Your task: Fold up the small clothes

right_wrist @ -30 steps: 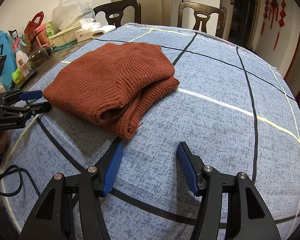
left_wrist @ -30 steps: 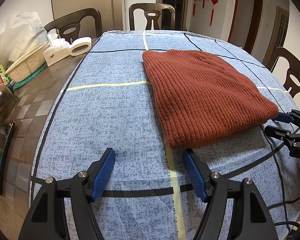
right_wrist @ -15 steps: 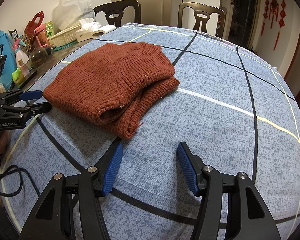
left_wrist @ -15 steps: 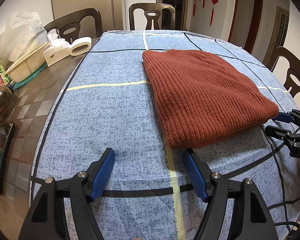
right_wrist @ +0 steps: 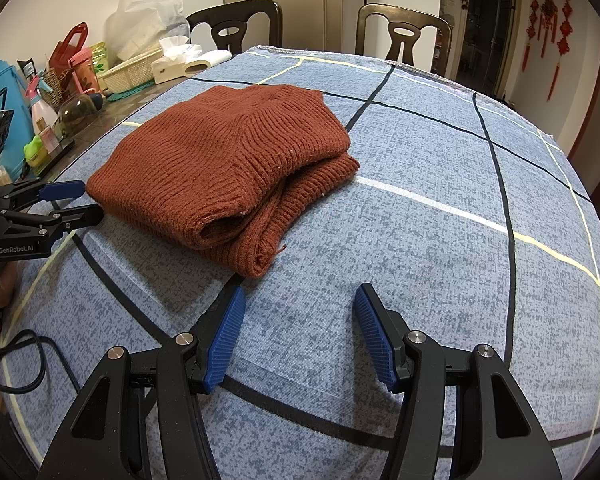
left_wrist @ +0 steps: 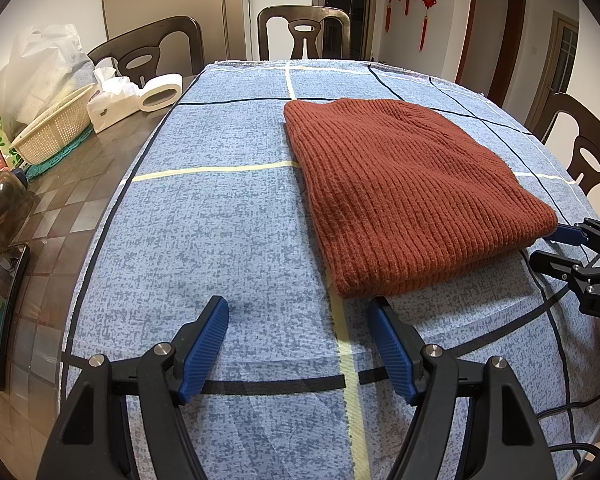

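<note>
A rust-brown ribbed knit sweater (left_wrist: 404, 196) lies folded into a thick rectangle on the blue checked tablecloth (left_wrist: 204, 232). It also shows in the right wrist view (right_wrist: 228, 160), its open layered edge facing me. My left gripper (left_wrist: 298, 312) is open and empty, just short of the sweater's near corner. My right gripper (right_wrist: 300, 300) is open and empty, just short of the folded edge. Each gripper shows in the other's view, the right one (left_wrist: 544, 246) and the left one (right_wrist: 74, 202), both beside the sweater.
On the bare table at the left stand a woven basket (left_wrist: 56, 132), a tissue box (left_wrist: 114, 102), a tape roll (left_wrist: 160, 96) and a jar (left_wrist: 2, 210). Bottles and bags (right_wrist: 60, 76) crowd that side. Chairs (left_wrist: 304, 32) ring the table. A cable (right_wrist: 16, 360) lies near the front edge.
</note>
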Motion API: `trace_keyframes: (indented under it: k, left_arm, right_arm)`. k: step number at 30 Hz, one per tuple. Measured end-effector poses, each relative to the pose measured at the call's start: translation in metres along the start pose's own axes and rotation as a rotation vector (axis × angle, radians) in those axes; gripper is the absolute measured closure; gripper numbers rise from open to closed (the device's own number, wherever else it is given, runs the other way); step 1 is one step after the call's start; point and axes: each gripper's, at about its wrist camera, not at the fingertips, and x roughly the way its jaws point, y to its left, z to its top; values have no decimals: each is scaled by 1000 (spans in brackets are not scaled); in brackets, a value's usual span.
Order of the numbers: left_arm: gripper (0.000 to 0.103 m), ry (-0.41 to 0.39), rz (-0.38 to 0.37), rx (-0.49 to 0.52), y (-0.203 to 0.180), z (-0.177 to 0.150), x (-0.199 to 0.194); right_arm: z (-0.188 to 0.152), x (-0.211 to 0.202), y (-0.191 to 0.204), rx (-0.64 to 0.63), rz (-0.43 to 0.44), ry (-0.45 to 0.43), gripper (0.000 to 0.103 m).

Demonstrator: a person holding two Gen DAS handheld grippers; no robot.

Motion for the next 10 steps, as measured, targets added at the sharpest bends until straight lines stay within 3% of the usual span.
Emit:
trace_keyframes:
  k: [10]
  left_arm:
    - [27,0,-1,0,0,0,0]
  right_arm:
    - [0,0,0,0,0,0,45]
